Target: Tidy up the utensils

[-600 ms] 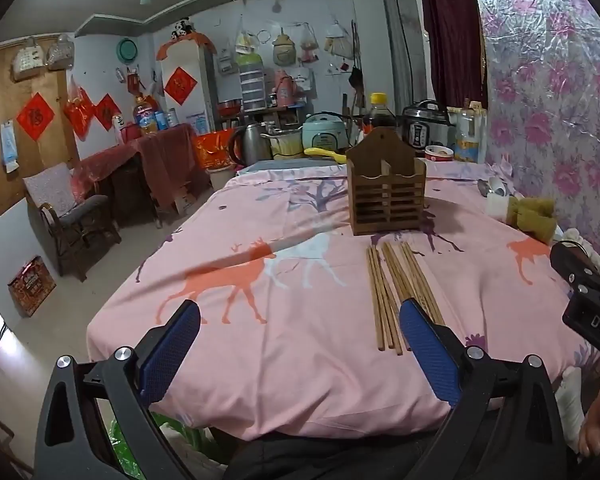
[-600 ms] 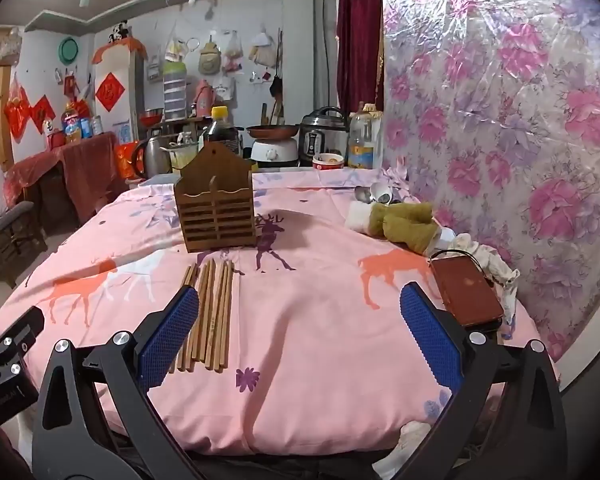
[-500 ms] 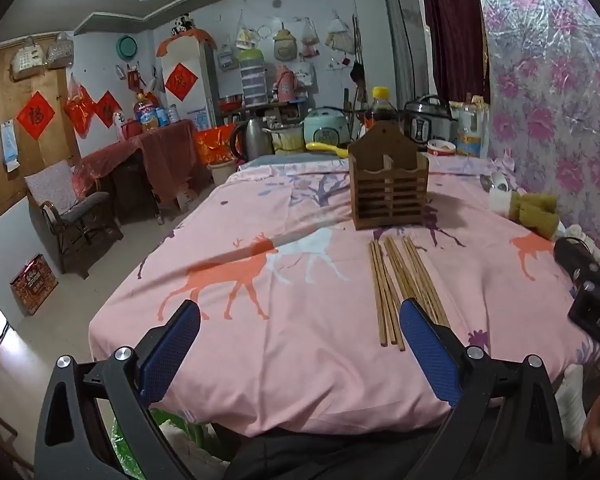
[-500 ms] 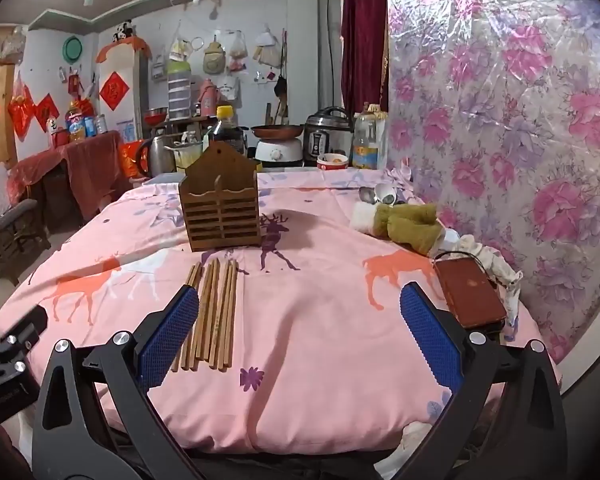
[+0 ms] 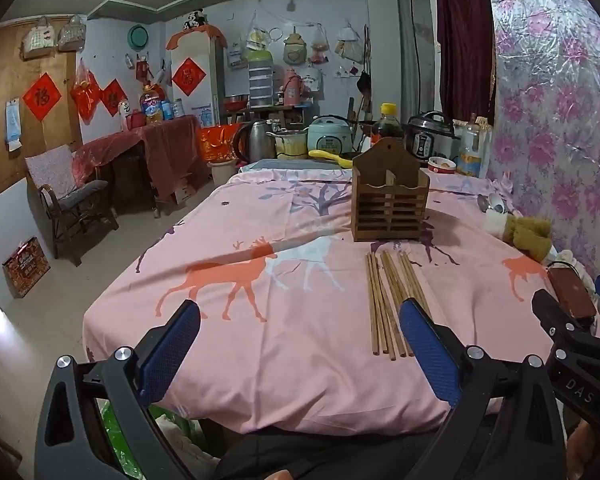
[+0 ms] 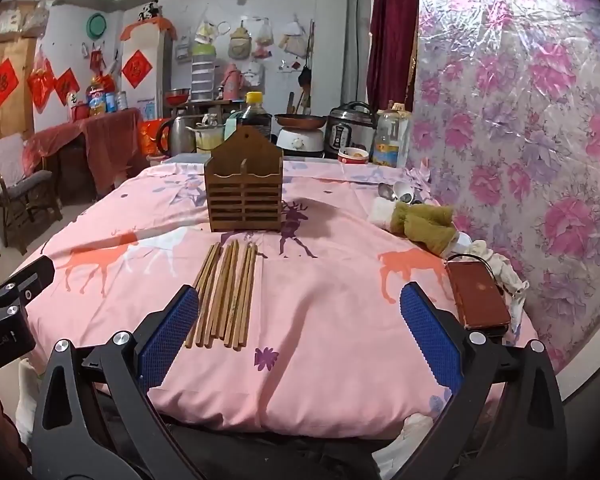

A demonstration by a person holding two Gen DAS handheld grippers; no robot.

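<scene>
A pink tablecloth printed with orange and white deer [image 5: 260, 320] fills the middle of both views. Upright at centre frame stands the brown slatted wooden utensil holder with a peaked back [image 6: 243, 196], its front facing the cameras. Just below it in frame lies the bundle of brown wooden chopsticks [image 6: 224, 296], flat on the cloth, side by side, long axes running from the near edge up toward the holder, apart from it.

The left gripper [image 5: 296, 356] hovers at the lower edge of its view, its blue-padded jaws spread wide with nothing between them; the chopsticks' near ends lie just left of its right-hand pad [image 5: 428, 352]. The right gripper [image 6: 296, 340] is likewise wide open and empty; the chopsticks' near ends sit just right of its left-hand pad [image 6: 168, 340].

At the right edge rests a flat reddish-brown case [image 6: 478, 300]. Letters "DAS" show on the black gripper body at lower right of the left view.
</scene>
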